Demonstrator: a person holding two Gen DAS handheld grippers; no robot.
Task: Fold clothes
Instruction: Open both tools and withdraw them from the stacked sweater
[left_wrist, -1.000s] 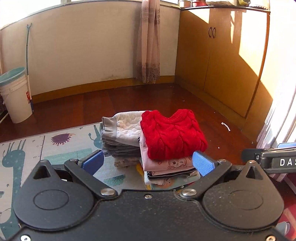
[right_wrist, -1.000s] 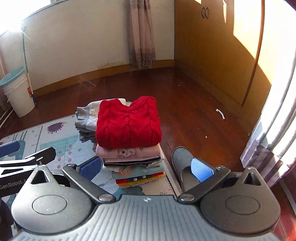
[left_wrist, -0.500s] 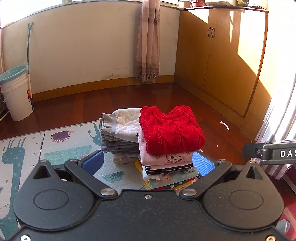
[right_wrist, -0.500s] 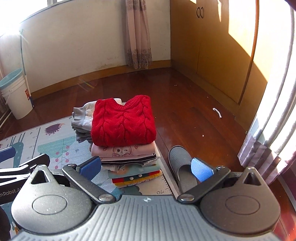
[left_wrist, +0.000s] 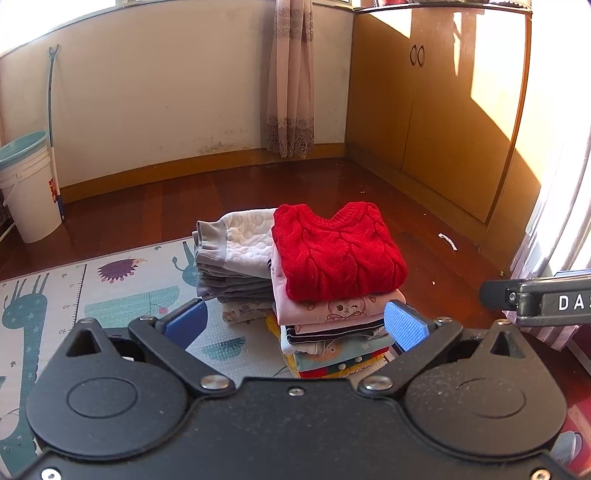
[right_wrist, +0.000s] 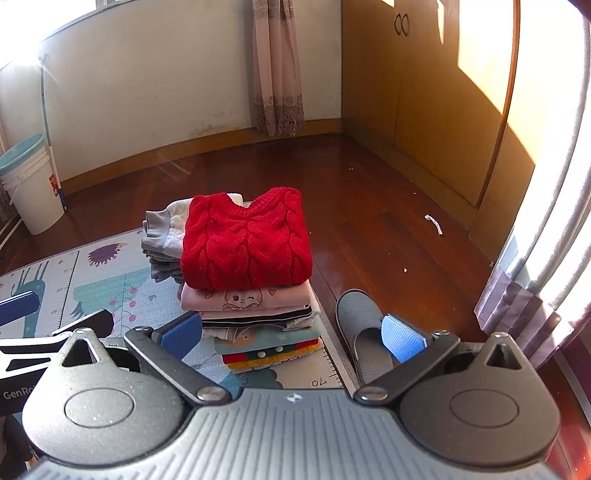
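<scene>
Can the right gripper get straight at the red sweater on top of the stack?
Probably yes. The right gripper is open and empty, and the red sweater lies on top of the folded stack directly ahead, with nothing over or in front of it.

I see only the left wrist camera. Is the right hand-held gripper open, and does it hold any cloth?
Observer: The right hand-held gripper is open, and nothing is between its blue pads.
Operator: What lies on the floor to the right of the folded pile? That part is hidden for me.
Observer: A grey slipper lies on the wooden floor, right of the clothes stack and apart from it.
Operator: Does the pile stand fully on the mat?
Observer: As far as the right wrist view shows, yes. It stands at the right edge of the play mat, close to the printed ruler mark 70.
</scene>
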